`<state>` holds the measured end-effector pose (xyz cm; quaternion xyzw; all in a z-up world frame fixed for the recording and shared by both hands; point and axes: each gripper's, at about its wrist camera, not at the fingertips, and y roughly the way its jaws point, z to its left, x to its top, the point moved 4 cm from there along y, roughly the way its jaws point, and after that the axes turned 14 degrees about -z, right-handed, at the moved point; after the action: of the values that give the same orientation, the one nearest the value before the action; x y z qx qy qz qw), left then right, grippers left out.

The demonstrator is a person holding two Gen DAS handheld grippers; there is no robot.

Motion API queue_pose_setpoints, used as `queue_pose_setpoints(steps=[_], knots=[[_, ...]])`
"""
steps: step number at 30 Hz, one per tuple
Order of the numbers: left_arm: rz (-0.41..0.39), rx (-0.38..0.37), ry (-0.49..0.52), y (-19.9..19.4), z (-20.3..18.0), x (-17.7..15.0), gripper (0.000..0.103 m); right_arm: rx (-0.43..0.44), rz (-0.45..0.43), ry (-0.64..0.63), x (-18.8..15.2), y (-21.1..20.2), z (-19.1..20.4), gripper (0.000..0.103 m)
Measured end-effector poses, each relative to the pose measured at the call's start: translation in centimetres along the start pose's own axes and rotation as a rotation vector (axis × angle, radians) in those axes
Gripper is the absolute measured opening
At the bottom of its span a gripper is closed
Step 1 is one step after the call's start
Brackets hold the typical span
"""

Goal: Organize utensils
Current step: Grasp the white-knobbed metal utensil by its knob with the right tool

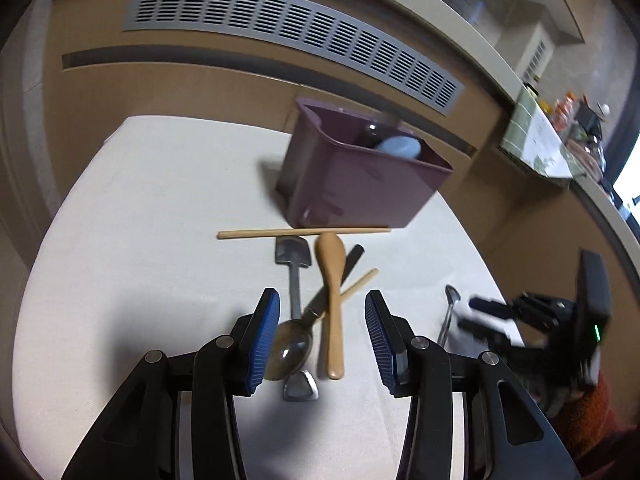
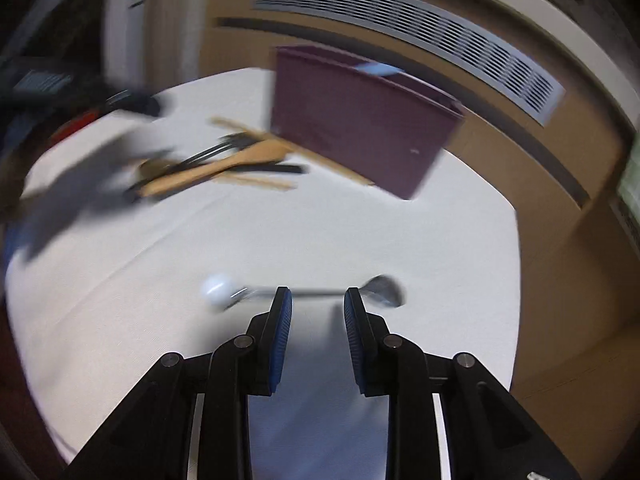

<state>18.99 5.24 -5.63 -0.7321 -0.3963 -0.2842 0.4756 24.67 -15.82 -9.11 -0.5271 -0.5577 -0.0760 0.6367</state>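
Observation:
A purple bin (image 1: 360, 176) stands at the back of the white table. In front of it lies a pile of utensils: a wooden spoon (image 1: 331, 292), a metal spoon (image 1: 290, 350), a metal spatula (image 1: 294, 264) and chopsticks (image 1: 304, 233). My left gripper (image 1: 322, 306) is open above the pile, its jaws either side of the two spoons. My right gripper (image 2: 318, 300) is open just above a thin metal spoon with a white end (image 2: 316, 291), its jaws astride the shaft. That spoon (image 1: 448, 312) and the right gripper (image 1: 488, 316) also show in the left wrist view.
The bin (image 2: 360, 124) holds a pale blue item (image 1: 398, 146) and a dark one. A brown wall with a grey vent grille (image 1: 296, 36) runs behind the table. The table (image 1: 140, 220) has bare white cloth on the left. A cluttered counter (image 1: 560, 136) is at the far right.

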Motion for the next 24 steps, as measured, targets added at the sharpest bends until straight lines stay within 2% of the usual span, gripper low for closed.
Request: queue_pose_setpoints(steps=[3,7,10,15,18,21,24], knots=[[0.022,-0.018,0.008,0.4,-0.2,-0.6,0.045,-0.018,0.024,0.13,0.6,2.5,-3.3,0.024],[0.05,-0.033,0.081,0.7,-1.3,-1.5,0.045,0.035,0.072,0.222,0.1,4.8,-5.2,0.024],[0.049,-0.023,0.062,0.8,-0.9,-1.6,0.045,0.055,0.085,0.236,-0.5,3.7,-4.9,0.024],[0.043,-0.001,-0.008,1.0,0.5,-1.2,0.045,0.119,0.101,0.245,-2.8,-0.6,-2.3,0.029],[0.052,0.001,-0.035,1.3,0.7,-1.3,0.045,0.213,0.076,0.174,-2.9,-3.2,0.1,0.028],[0.056,0.006,-0.03,1.4,0.6,-1.3,0.045,0.29,0.01,-0.018,-2.3,-5.5,3.4,0.028],[0.053,0.01,-0.022,1.1,0.6,-1.1,0.045,0.344,-0.016,-0.211,-2.6,-6.7,6.4,0.026]])
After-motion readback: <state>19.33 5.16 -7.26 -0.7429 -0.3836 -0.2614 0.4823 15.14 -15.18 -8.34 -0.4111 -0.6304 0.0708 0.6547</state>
